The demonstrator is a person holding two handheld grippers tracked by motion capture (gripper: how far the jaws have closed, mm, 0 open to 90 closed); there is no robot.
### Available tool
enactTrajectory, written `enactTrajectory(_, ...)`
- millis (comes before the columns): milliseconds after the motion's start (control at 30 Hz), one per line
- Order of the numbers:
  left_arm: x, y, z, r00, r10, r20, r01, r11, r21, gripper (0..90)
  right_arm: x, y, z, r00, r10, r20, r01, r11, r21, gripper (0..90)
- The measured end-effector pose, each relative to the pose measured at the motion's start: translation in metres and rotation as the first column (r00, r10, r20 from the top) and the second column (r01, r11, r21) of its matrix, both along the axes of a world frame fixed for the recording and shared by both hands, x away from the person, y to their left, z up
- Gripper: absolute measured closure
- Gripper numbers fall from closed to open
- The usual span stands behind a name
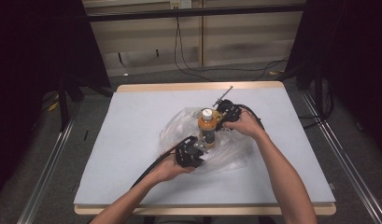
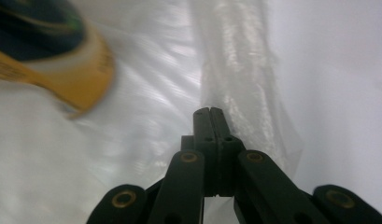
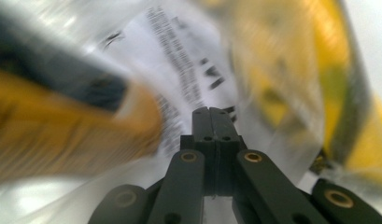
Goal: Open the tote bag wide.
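Two grippers at work over a crumpled clear plastic bag [image 1: 226, 149] near the middle of a white table [image 1: 132, 177]. Left gripper [image 1: 191, 153] low at the near left edge of the bag, held in the left hand [image 1: 167, 169], black cable trailing back toward the near edge of the table. Right gripper [image 1: 224, 114] at the far right of the bag, held in the right hand [image 1: 244, 123], just beside an upright bottle [image 1: 208, 126]. Bottle orange-yellow with a white cap, standing on or in the plastic bag between the two grippers, closer to the right one; whether inside the bag or merely on it, impossible to tell. From the left gripper view: both black jaws pressed fully together, pads meeting at the tip [image 2: 209, 114], nothing between them, tip resting against or just above a fold of the bag [image 2: 244, 84], yellow bottle [image 2: 81, 79] blurred at upper left, apart from the jaws. From the right gripper view: jaws likewise closed flat against each other [image 3: 209, 114], gripping nothing, pointed at a white printed label [image 3: 179, 70] seen through glossy plastic, yellow bottle body [image 3: 62, 140] blurred at the left and more yellow behind the film at the right. Contact between the closed tip and the label not discernible through the blur.
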State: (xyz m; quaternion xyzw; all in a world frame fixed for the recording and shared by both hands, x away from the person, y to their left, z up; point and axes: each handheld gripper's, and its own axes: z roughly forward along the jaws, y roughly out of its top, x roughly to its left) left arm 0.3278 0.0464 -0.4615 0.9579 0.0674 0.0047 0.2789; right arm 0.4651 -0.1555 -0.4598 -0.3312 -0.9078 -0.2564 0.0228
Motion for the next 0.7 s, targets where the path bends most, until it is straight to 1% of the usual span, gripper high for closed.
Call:
enactTrajectory(33, -0.004, 0.001, -0.001, 1.0, -0.007, 0.005, 0.007, 0.9999, -0.007, 90.0, 0.005, 0.001, -0.001, 0.9998, -0.017, -0.005, 0.017, 1.0, -0.006, 90.0)
enactTrajectory(67, -0.007, 0.002, -0.001, 0.9998, -0.018, 0.01, 0.018, 0.9998, -0.009, 90.0, 0.01, 0.002, -0.002, 0.9997, -0.019, -0.012, 0.019, 0.999, -0.027, 90.0)
enactTrajectory(100, -0.007, 0.002, -0.001, 0.9998, -0.018, 0.01, 0.018, 0.9998, -0.009, 90.0, 0.01, 0.002, -0.002, 0.9997, -0.019, -0.012, 0.019, 0.999, -0.027, 90.0)
enactTrajectory(133, -0.016, 0.006, 0.0, 0.9993, -0.038, 0.008, 0.038, 0.9993, -0.008, 90.0, 0.02, 0.002, -0.003, 0.9966, -0.081, -0.018, 0.081, 0.996, -0.029, 90.0)
enactTrajectory(200, -0.024, 0.009, 0.0, 0.9987, -0.05, 0.009, 0.05, 0.9987, -0.014, 90.0, 0.028, 0.0, -0.005, 0.9915, -0.13, 0.007, 0.13, 0.991, -0.03, 90.0)
enactTrajectory(233, -0.028, 0.01, -0.001, 0.9983, -0.057, 0.012, 0.057, 0.9982, -0.019, 90.0, 0.032, -0.001, -0.005, 0.9895, -0.144, 0.013, 0.144, 0.989, -0.022, 90.0)
enactTrajectory(267, -0.028, 0.01, -0.001, 0.9983, -0.057, 0.012, 0.057, 0.9982, -0.019, 90.0, 0.032, -0.001, -0.005, 0.9895, -0.144, 0.013, 0.144, 0.989, -0.022, 90.0)
enactTrajectory(300, -0.034, 0.011, -0.001, 0.9974, -0.072, 0.001, 0.072, 0.9971, -0.027, 90.0, 0.036, -0.001, -0.006, 0.9801, -0.19, 0.058, 0.192, 0.981, -0.028, 90.0)
enactTrajectory(333, -0.036, 0.012, 0.0, 0.9956, -0.092, -0.017, 0.092, 0.9956, -0.02, 90.0, 0.037, -0.001, -0.007, 0.9776, -0.195, 0.078, 0.198, 0.98, -0.031, 90.0)
enactTrajectory(367, -0.038, 0.013, 0.0, 0.9955, -0.094, -0.009, 0.094, 0.9954, -0.02, 90.0, 0.038, -0.002, -0.007, 0.9707, -0.22, 0.097, 0.223, 0.974, -0.026, 90.0)
enactTrajectory(400, -0.039, 0.013, 0.0, 0.9952, -0.097, -0.011, 0.097, 0.9949, -0.03, 90.0, 0.039, -0.003, -0.009, 0.9677, -0.233, 0.097, 0.235, 0.972, -0.009, 90.0)
enactTrajectory(433, -0.039, 0.013, 0.0, 0.9964, -0.085, 0.0, 0.085, 0.996, -0.027, 90.0, 0.039, -0.004, -0.009, 0.9637, -0.247, 0.102, 0.248, 0.969, -0.005, 90.0)
enactTrajectory(467, -0.035, 0.014, 0.0, 0.9947, -0.099, -0.031, 0.098, 0.9948, -0.029, 90.0, 0.04, -0.005, -0.009, 0.9615, -0.254, 0.105, 0.256, 0.967, -0.005, 90.0)
enactTrajectory(500, -0.034, 0.014, 0.0, 0.9974, -0.07, -0.016, 0.069, 0.9969, -0.038, 90.0, 0.039, -0.005, -0.009, 0.9621, -0.251, 0.106, 0.254, 0.967, -0.009, 90.0)
enactTrajectory(533, -0.029, 0.016, 0.001, 0.9973, -0.069, -0.027, 0.068, 0.9968, -0.042, 90.0, 0.038, -0.004, -0.008, 0.9655, -0.239, 0.103, 0.242, 0.97, -0.02, 90.0)
enactTrajectory(567, -0.026, 0.018, 0.002, 0.9984, -0.047, -0.029, 0.045, 0.9969, -0.065, 90.0, 0.037, -0.003, -0.006, 0.9698, -0.224, 0.097, 0.227, 0.974, -0.021, 90.0)
enactTrajectory(600, -0.021, 0.02, 0.005, 0.9989, -0.033, -0.032, 0.031, 0.9963, -0.081, 90.0, 0.034, -0.003, -0.003, 0.9726, -0.213, 0.092, 0.215, 0.977, -0.012, 90.0)
enactTrajectory(633, -0.015, 0.023, 0.009, 0.9991, -0.024, -0.036, 0.02, 0.9956, -0.092, 90.0, 0.031, -0.003, 0.0, 0.9735, -0.204, 0.104, 0.204, 0.979, 0.007, 90.0)
enactTrajectory(667, -0.01, 0.027, 0.011, 0.9989, -0.003, -0.046, -0.003, 0.9923, -0.124, 90.0, 0.027, -0.003, 0.005, 0.9752, -0.198, 0.099, 0.196, 0.98, 0.028, 90.0)
enactTrajectory(700, -0.005, 0.03, 0.015, 0.9986, 0.008, -0.052, -0.015, 0.9899, -0.141, 90.0, 0.022, -0.004, 0.009, 0.976, -0.185, 0.115, 0.182, 0.983, 0.032, 90.0)
